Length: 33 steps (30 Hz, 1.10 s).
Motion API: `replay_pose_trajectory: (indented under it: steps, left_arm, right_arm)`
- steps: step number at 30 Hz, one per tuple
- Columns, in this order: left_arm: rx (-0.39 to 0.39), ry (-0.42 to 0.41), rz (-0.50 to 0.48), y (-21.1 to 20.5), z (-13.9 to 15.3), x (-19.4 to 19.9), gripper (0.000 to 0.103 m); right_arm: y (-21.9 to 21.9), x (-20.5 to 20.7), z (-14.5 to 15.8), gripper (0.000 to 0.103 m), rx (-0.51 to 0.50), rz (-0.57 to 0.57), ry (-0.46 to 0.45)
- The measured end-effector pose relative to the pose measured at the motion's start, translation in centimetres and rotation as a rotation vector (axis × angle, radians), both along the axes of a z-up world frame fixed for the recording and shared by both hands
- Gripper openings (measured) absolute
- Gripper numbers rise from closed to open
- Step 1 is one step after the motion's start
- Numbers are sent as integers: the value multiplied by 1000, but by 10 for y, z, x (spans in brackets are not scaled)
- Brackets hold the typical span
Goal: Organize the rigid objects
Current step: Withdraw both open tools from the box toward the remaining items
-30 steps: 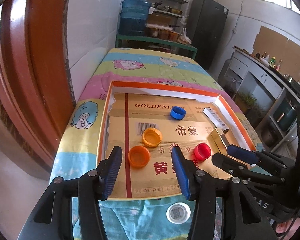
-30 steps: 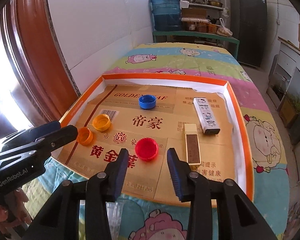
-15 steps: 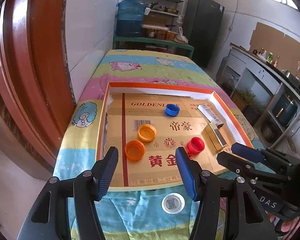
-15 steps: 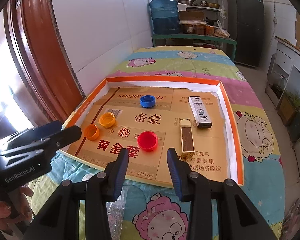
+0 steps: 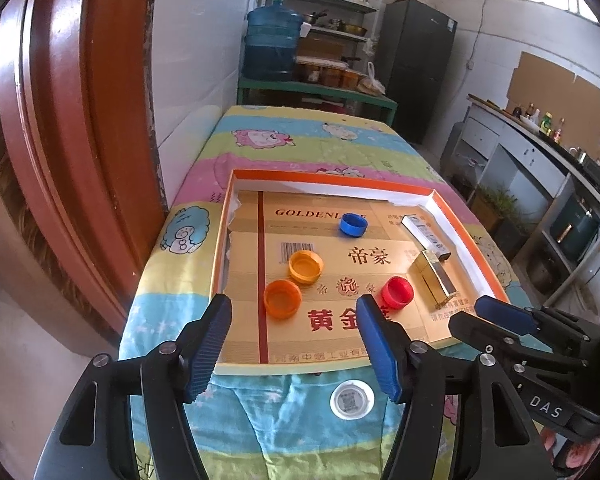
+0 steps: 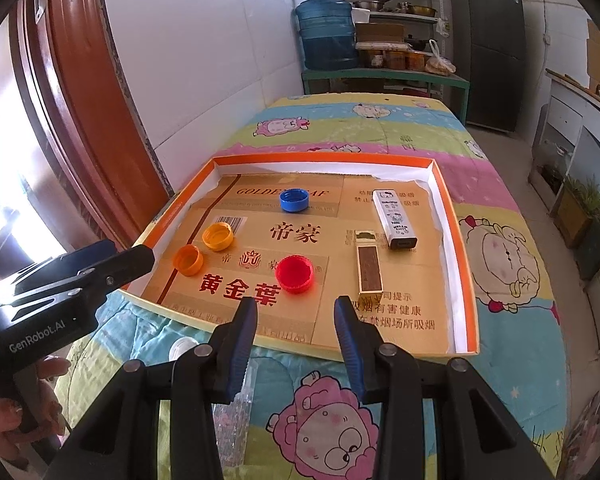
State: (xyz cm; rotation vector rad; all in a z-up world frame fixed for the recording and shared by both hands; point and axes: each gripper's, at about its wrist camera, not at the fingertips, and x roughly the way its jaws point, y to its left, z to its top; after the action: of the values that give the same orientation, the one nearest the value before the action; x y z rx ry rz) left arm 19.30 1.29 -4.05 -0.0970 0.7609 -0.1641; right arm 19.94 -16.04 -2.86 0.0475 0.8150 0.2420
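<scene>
An orange-rimmed cardboard tray [image 5: 225, 216] [image 6: 460, 240] lies on a patterned cloth. In it lie an orange cap [image 5: 282, 298] [image 6: 187, 260], a yellow cap [image 5: 305, 267] [image 6: 218, 236], a blue cap [image 5: 353, 225] [image 6: 294, 200], a red cap [image 5: 397, 292] [image 6: 295, 273], a gold lighter [image 5: 436, 272] [image 6: 369, 268] and a white lighter [image 5: 426, 232] [image 6: 395, 219]. My left gripper [image 5: 294, 312] [image 6: 128, 254] is open and empty at the tray's near left edge. My right gripper [image 6: 295, 314] [image 5: 488, 312] is open and empty at the near edge, before the red cap.
A white cap [image 5: 351, 399] [image 6: 182, 347] lies on the cloth just outside the tray's near edge. A clear plastic piece [image 6: 236, 408] lies beside it. A red wooden door frame [image 5: 80, 120] and white wall stand left. Shelves and a water jug [image 5: 274, 48] stand beyond the table.
Both grippers have pulled back and up from the tray, so the tray and caps look farther away. The objects in the tray have not moved. Both grippers stay open.
</scene>
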Motion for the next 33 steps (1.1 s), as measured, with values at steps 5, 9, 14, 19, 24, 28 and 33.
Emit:
replay_pose_trajectory:
  steps: [5,9,14,19,24,28,33]
  left_arm:
    - [12,1,-3,-2,-1,-5,66]
    - [12,-1,-9,-3,0,-9,66]
    - [20,-8,-12,-4,1,-14,66]
    - [18,-10,-15,-4,3,-18,66]
    - [12,-11,-19,-2,4,-24,66]
    - [6,-13,-18,0,6,-29,66]
    - [1,-17,-18,2,8,-35,66]
  right_arm:
    - [0,-6,-1,40,-1,2,3]
    - [0,-11,-1,40,-1,1,4]
    - [0,-15,1,40,0,-2,4]
    - [1,-19,3,40,-3,0,5]
    - [2,-25,4,40,-4,2,1]
    - [3,-29,5,40,-8,4,-1]
    - [4,-34,7,40,-9,6,-4]
